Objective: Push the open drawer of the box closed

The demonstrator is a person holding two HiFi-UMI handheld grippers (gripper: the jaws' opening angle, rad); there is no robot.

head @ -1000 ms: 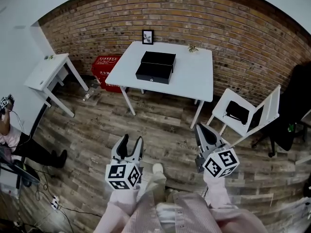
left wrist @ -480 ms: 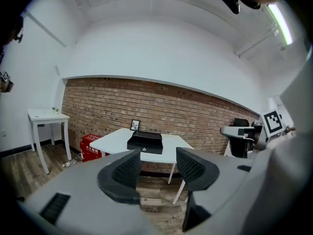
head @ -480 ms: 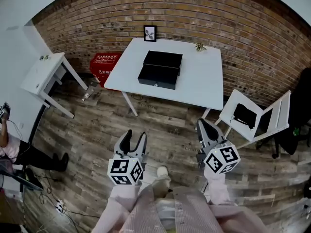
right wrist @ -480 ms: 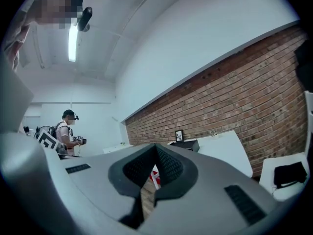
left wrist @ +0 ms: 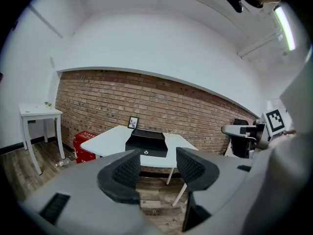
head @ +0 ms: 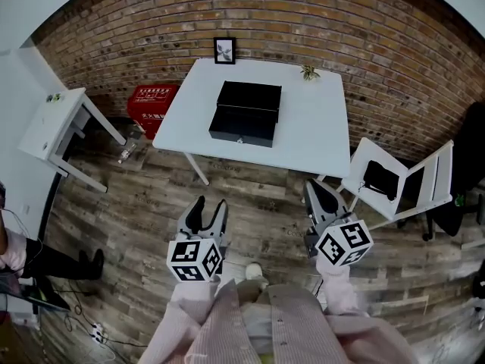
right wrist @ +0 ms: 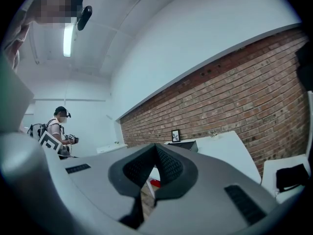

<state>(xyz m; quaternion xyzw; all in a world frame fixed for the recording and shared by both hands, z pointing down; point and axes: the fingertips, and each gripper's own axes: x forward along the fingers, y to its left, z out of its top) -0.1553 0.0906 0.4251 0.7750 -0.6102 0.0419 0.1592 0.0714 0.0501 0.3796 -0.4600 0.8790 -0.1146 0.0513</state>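
Note:
A black box [head: 248,106] lies on the white table [head: 311,123] by the brick wall, and its drawer [head: 242,126] sticks out toward me, a small round lock on its front. In the left gripper view the box [left wrist: 146,142] appears beyond the jaws. My left gripper [head: 208,211] hangs open and empty over the wooden floor, well short of the table. My right gripper [head: 321,196] is shut with nothing in it, also over the floor near the table's front right leg. In the right gripper view only a corner of the box [right wrist: 185,145] shows past the jaws.
A white folding chair [head: 394,180] with a black pouch [head: 378,179] stands right of the table. A small white side table [head: 51,127] and a red crate [head: 153,105] are at the left. A framed picture [head: 223,50] and a tiny plant [head: 309,72] sit at the table's back edge. A second person [right wrist: 58,129] stands by.
The view has shifted forward: the table and box sit a little nearer and more centred. Both grippers stay low over the floor, jaws unchanged.

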